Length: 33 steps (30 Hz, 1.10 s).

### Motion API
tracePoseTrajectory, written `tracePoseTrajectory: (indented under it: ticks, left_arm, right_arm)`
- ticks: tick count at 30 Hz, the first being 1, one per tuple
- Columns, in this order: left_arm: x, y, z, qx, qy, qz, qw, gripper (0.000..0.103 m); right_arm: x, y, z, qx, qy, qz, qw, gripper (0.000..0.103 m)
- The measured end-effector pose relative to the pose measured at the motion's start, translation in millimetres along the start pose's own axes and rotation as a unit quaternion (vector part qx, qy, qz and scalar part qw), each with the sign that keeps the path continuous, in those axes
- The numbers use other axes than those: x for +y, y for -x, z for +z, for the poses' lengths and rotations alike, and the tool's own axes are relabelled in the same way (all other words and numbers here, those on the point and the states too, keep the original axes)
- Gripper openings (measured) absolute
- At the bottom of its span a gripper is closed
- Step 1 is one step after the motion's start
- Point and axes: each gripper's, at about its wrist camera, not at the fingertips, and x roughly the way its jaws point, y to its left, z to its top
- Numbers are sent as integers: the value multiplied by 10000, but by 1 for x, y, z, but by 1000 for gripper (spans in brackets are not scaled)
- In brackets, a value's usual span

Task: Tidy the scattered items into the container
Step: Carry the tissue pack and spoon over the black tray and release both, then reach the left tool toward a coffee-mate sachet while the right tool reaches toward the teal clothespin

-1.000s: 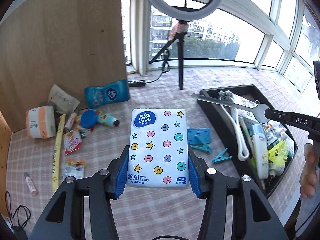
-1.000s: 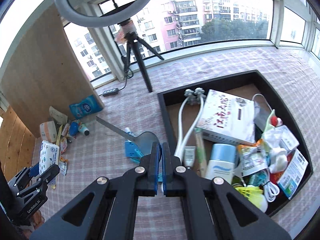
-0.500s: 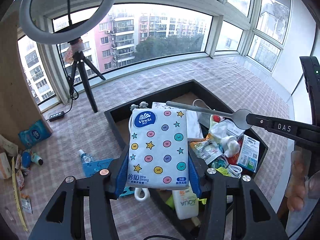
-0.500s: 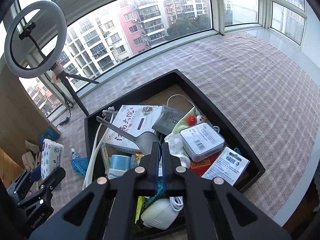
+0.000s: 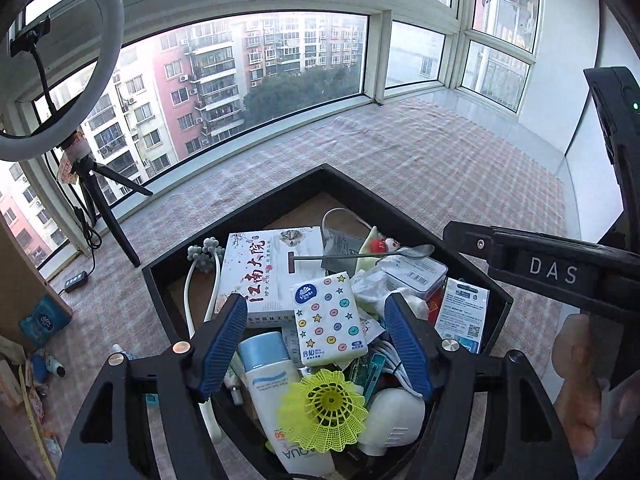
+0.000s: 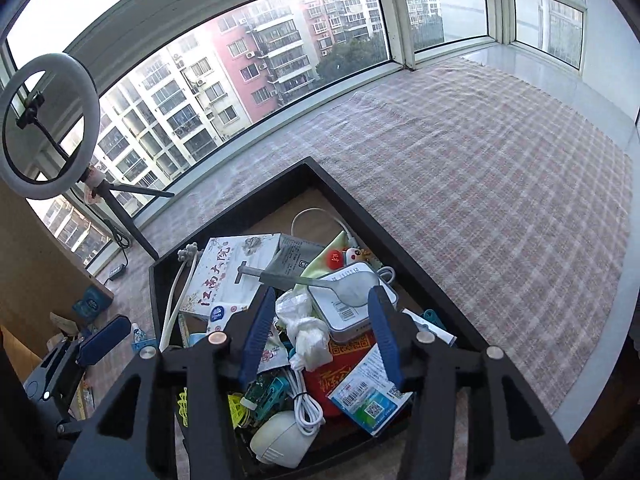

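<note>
The black tray (image 5: 328,172) is crowded with items. My left gripper (image 5: 315,298) hangs over it, jaws opening. The star-and-dot tissue pack (image 5: 330,322) lies on the pile below, between the blue pads (image 5: 220,336) but clear of both. My right gripper (image 6: 321,292) is also over the tray (image 6: 304,164), jaws opening. The metal spoon (image 6: 348,286) lies loose across the white tin (image 6: 360,320), its bowl between the fingertips and touching neither pad. In the left wrist view the spoon (image 5: 360,256) points left from the right gripper's finger (image 5: 520,256).
The tray holds a white printed box (image 5: 260,272), a lotion bottle (image 5: 268,376), a yellow shuttlecock (image 5: 324,408) and a cable (image 6: 304,400). A blue pack (image 5: 44,320) and other small items lie on the checked cloth at far left. A ring light on a tripod (image 5: 60,68) stands behind.
Both grippers swung from the cloth to above the tray. The left one let go of the tissue pack, which now lies in the tray. The right one opened and the spoon came free.
</note>
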Motion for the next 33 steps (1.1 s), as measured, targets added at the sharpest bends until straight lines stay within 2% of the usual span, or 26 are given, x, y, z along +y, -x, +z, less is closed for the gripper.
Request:
tracePoseTrajectory:
  ticks: [9, 19, 25, 33]
  left_arm:
    - [21, 4, -9, 52, 247, 110, 9996, 69]
    - [98, 23, -42, 109, 958, 628, 9934, 69]
    - [159, 39, -81, 252, 1496, 1078, 9825, 69]
    - [250, 62, -146, 460, 2247, 1707, 9583, 69]
  right_arm:
    - [12, 0, -5, 53, 66, 137, 9999, 48]
    - [77, -13, -15, 203, 737, 610, 9952, 48]
    - [134, -25, -34, 442, 1388, 1017, 9841, 48]
    - [200, -42, -69, 772, 2180, 1458, 9619, 48]
